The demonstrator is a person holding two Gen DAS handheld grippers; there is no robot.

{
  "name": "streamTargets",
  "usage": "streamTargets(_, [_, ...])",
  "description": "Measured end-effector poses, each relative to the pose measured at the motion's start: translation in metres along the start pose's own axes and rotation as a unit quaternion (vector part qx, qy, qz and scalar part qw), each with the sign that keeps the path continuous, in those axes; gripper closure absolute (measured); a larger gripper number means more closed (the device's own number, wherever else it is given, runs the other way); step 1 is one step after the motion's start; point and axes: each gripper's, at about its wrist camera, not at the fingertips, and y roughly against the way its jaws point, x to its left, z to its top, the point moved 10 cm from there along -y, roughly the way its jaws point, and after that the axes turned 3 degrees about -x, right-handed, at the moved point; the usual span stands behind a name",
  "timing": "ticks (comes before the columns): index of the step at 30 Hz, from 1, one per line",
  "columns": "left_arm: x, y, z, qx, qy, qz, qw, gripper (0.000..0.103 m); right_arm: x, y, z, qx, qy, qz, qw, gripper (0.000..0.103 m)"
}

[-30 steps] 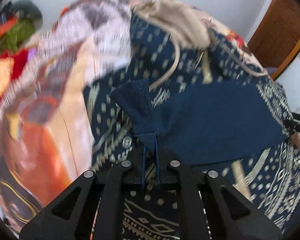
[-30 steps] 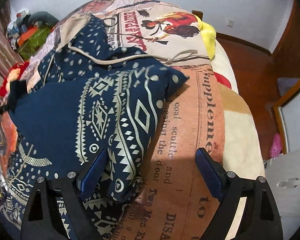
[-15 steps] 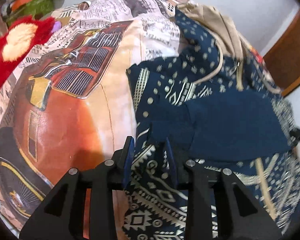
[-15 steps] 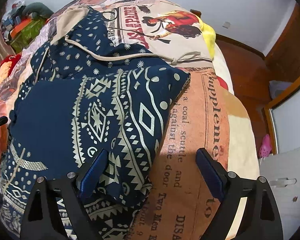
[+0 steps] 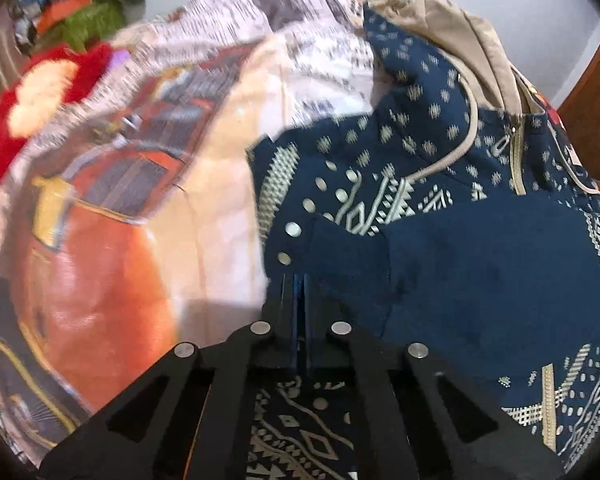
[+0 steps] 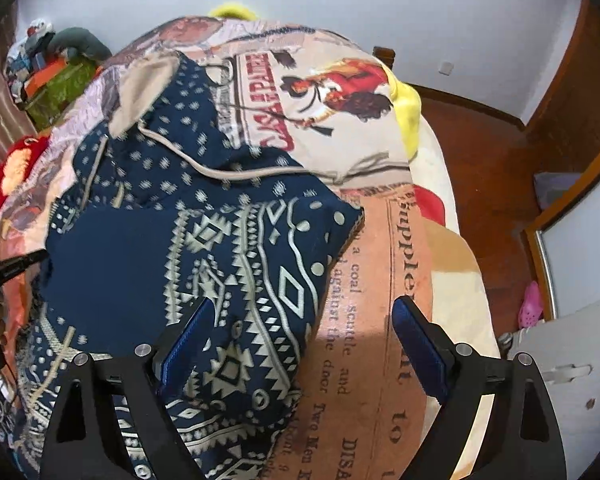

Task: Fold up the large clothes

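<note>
A navy hooded jacket [image 5: 480, 264] with a cream geometric print and a beige hood lining lies on a printed blanket [image 5: 112, 240] over a bed. Its plain navy sleeve is folded across the chest. My left gripper [image 5: 297, 284] is shut, its fingertips resting at the jacket's left edge; whether any cloth is pinched cannot be seen. In the right wrist view the jacket [image 6: 204, 248] fills the left half. My right gripper [image 6: 304, 320] stands wide open over its right edge, the left finger [image 6: 192, 328] above the patterned fold and the right finger [image 6: 416, 336] above the blanket [image 6: 380, 288].
A red plush toy [image 5: 40, 92] and a pile of green and orange things [image 5: 80, 16] sit beyond the bed's left side. The bed's right edge drops to a wooden floor [image 6: 488, 168]. A yellow pillow [image 6: 408, 112] lies near the head, and a pink shoe [image 6: 532, 308] on the floor.
My left gripper let go of the sleeve cuff, opened, moved to the jacket's left edge and shut again. The sleeve now lies flat across the chest. The right gripper stayed put.
</note>
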Motion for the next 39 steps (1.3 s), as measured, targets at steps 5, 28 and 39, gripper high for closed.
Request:
streamTargets(5, [0.016, 0.024, 0.011, -0.035, -0.007, 0.035, 0.9988, 0.103, -0.004, -0.024, -0.014, 0.028, -0.002, 0.000, 1.000, 0.013])
streamTargets(28, [-0.035, 0.088, 0.075, -0.116, -0.112, 0.010, 0.9868, 0.060, 0.048, 0.059, 0.071, -0.125, 0.066, -0.005, 0.990, 0.013])
streamTargets(39, [-0.062, 0.067, 0.176, -0.147, -0.044, -0.019, 0.9879, 0.029, 0.112, 0.017, 0.188, -0.150, 0.039, 0.064, 0.986, 0.013])
